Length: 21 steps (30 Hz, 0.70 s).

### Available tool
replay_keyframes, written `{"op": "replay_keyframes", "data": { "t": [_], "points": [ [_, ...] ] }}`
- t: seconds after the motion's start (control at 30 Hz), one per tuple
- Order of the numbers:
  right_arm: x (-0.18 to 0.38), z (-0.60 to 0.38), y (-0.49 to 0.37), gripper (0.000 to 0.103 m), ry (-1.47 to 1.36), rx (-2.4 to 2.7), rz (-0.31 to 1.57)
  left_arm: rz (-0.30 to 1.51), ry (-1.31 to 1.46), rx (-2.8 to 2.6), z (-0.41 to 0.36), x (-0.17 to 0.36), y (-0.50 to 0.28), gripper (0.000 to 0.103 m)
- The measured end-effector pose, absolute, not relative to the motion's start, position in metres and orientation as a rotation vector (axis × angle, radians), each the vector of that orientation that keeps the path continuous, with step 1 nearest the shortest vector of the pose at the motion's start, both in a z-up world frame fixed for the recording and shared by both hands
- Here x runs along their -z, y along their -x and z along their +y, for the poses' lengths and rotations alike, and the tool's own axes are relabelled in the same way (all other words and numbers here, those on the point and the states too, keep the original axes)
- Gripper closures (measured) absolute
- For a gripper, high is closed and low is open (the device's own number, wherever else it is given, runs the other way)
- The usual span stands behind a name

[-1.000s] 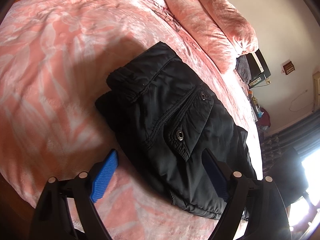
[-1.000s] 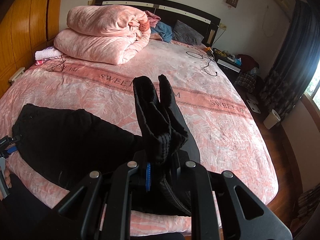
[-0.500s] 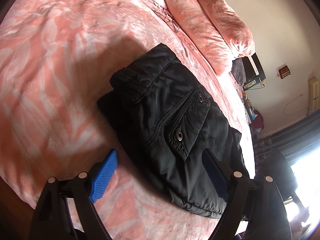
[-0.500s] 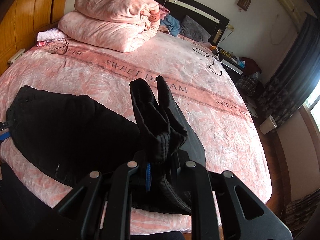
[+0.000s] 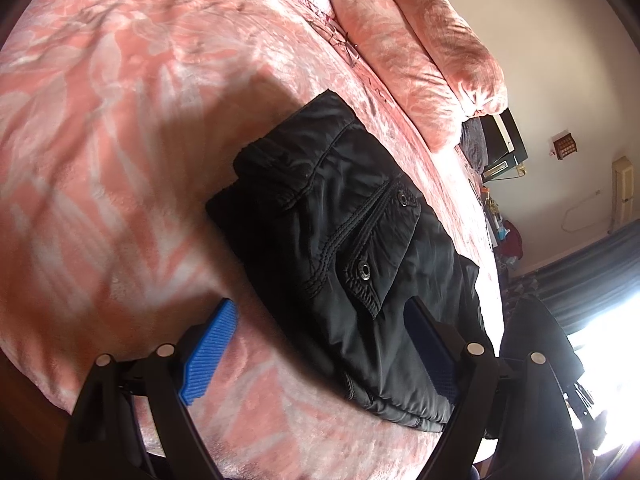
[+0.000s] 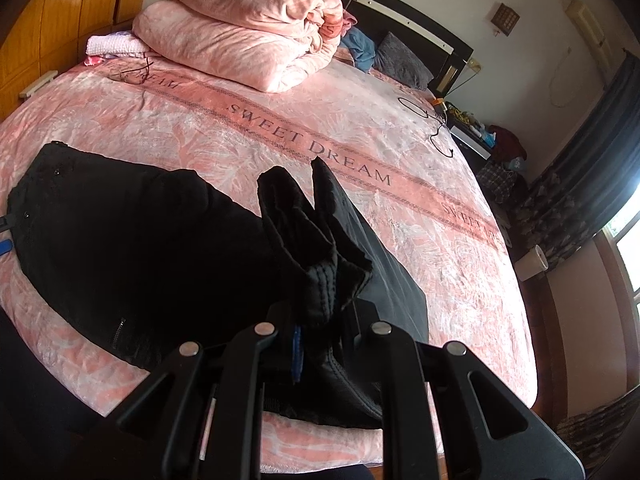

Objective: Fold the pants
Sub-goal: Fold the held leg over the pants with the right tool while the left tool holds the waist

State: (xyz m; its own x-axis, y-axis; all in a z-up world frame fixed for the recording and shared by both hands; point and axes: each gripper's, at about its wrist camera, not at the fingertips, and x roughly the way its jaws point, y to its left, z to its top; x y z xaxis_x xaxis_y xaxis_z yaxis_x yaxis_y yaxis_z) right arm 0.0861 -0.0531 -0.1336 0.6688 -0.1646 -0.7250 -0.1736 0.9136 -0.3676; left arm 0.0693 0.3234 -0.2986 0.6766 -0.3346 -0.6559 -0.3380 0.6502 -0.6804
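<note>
Black pants (image 6: 132, 240) run under the right claw (image 6: 320, 332), whose blue pads are almost wholly buried in bunched fabric (only a sliver shows). The left claw (image 6: 6, 236) is cut off at the picture's edge. Nightstand clutter (image 6: 476, 128) is too small to identify

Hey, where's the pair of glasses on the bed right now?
In the right wrist view the glasses lie at the bed's far left, just in front of the folded pink duvet, beside the small white cloth.

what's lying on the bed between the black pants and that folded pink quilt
Only bare pink bedspread with its SWEET DREAM band; right wrist view shows nothing between black pants and folded quilt.
</note>
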Motion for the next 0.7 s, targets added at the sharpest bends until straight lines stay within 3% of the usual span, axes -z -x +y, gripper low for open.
{"op": "replay_keyframes", "data": {
  "t": [0.7],
  "points": [
    [0.181, -0.017, -0.077, 0.089, 0.544, -0.033, 0.834, 0.844, 0.933, 0.008, 0.334, 0.302, -0.069, 0.017]
  ]
}}
